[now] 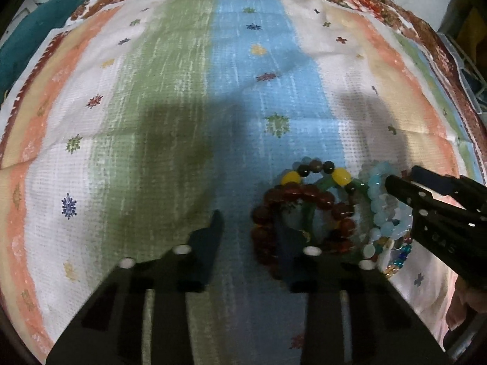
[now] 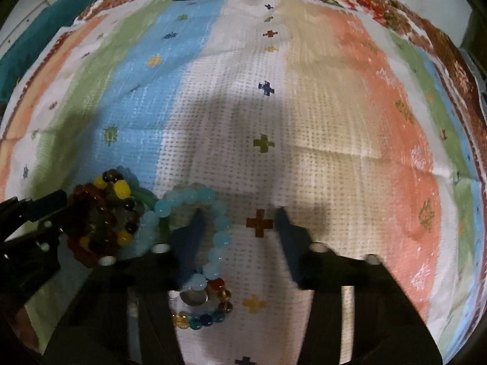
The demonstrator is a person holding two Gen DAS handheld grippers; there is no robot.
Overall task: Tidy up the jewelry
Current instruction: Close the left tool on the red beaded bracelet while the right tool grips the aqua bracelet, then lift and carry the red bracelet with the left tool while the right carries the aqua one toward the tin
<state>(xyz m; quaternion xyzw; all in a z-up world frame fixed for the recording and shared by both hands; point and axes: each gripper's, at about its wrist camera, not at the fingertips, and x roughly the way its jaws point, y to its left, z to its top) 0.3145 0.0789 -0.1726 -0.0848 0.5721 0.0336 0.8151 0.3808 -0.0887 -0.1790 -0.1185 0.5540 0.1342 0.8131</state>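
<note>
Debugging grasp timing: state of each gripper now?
Left gripper: open, one finger inside the red bracelet, not pinching.
Right gripper: open, one finger inside the light blue bracelet, not pinching.

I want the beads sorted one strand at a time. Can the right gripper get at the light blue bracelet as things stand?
Probably yes. The right gripper already has one finger inside the loop of the light blue bracelet. But that bracelet lies against the green bangle and the multicoloured bracelet, so they may drag along.

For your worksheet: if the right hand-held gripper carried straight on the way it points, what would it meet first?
Probably the light blue bead bracelet: the right hand-held gripper has one finger inside its loop. Otherwise, the striped cloth. Depth is unclear.
</note>
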